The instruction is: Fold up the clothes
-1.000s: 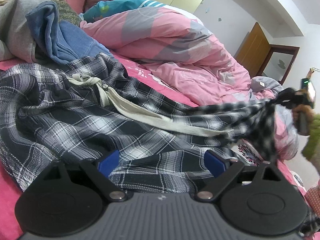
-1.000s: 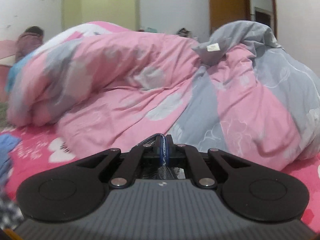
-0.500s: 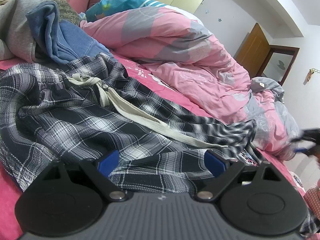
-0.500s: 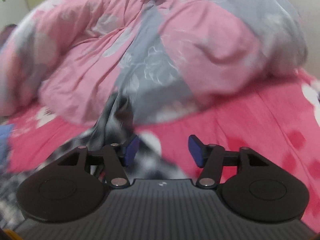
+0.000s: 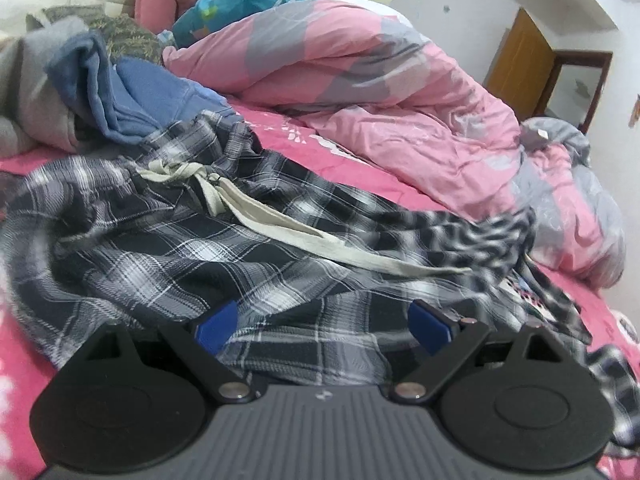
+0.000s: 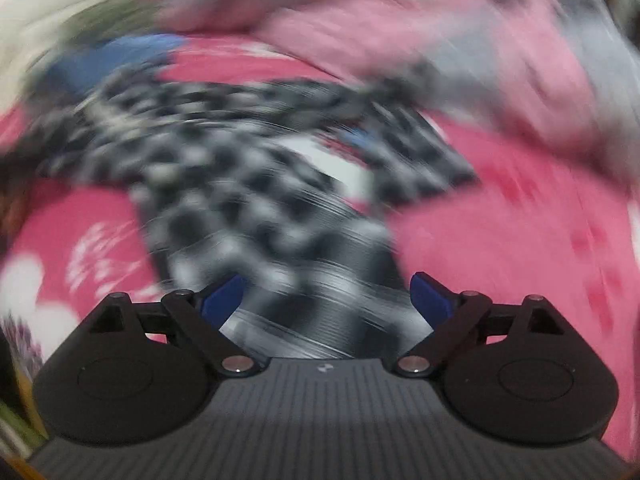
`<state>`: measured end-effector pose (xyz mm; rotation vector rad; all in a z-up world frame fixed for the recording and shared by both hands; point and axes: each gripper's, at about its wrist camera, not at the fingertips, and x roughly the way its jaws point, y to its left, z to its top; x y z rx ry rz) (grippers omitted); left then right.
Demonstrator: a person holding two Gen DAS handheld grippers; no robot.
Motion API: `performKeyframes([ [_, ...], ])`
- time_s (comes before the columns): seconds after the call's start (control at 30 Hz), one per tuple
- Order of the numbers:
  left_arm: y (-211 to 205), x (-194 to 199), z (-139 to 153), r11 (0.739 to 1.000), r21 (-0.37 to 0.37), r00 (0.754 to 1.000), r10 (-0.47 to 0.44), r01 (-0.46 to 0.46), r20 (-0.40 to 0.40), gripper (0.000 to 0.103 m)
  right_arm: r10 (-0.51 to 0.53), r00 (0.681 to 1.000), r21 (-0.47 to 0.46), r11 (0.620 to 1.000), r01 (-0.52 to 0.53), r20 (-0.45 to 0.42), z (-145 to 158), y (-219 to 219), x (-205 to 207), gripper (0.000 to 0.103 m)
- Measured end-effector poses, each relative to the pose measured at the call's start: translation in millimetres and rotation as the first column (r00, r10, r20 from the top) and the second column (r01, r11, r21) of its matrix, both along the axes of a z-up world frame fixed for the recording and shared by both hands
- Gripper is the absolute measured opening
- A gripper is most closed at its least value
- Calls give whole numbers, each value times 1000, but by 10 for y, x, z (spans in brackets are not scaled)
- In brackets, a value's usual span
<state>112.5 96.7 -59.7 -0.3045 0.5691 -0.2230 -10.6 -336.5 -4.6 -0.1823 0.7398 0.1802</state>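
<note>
Your left claw [image 5: 322, 328] gapes wide, holding nothing, above the near edge of the plaid garment [image 5: 168, 248] spread on the pink bed [image 5: 360, 160], a pale drawstring [image 5: 280, 224] across it. Right of the garment, your right claw [image 6: 326, 296] is opening, empty, over its blurred leg.

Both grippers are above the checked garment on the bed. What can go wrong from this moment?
The cream drawstring lies loose across the plaid garment; a grab there may catch only the cord. The right gripper, jaws opening with nothing between them, shows a blurred view, so it may close on the pink bedsheet instead.
</note>
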Motion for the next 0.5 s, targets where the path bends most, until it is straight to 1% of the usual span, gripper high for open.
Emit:
performKeyframes([
  [0.03,-12,-52,33,1000,2,1000,-18,18,4,93,59,998,-1,998,-59,23,-46,142,-9,91],
  [0.1,-41,-154,98,998,10,998,-55,55,12,93,145,989,31,989,-145,3,-166,351,67,91],
  [0.13,-88,-184,118,996,43,997,-75,75,12,93,164,986,37,986,-164,-13,-245,431,128,91],
  [0.17,-134,-214,138,993,75,995,-95,94,11,93,162,986,33,986,-161,-41,-347,485,207,88],
  [0.2,-180,-244,158,988,107,993,-115,113,9,93,157,985,30,987,-156,-69,-446,532,285,84],
  [0.23,-226,-274,177,981,139,991,-134,132,8,93,140,985,35,990,-137,-98,-523,522,363,60],
  [0.27,-273,-299,188,974,167,988,-154,150,9,93,113,987,69,992,-105,-113,-563,480,413,51],
  [0.3,-322,-328,196,967,190,985,-174,169,12,93,87,991,121,990,-75,-102,-546,420,401,38],
  [0.33,-364,-352,202,961,205,981,-194,187,13,93,57,993,157,987,-41,-103,-497,364,383,2],
  [0.37,-406,-376,209,954,219,977,-213,205,14,93,29,994,192,981,-8,-102,-444,309,357,3],
  [0.43,-487,-427,222,939,246,968,-252,241,14,93,-8,999,233,972,17,-39,-284,221,170,3],
  [0.5,-548,-508,247,929,250,958,-286,274,14,93,-26,1000,278,960,21,15,-116,150,-58,3],
])
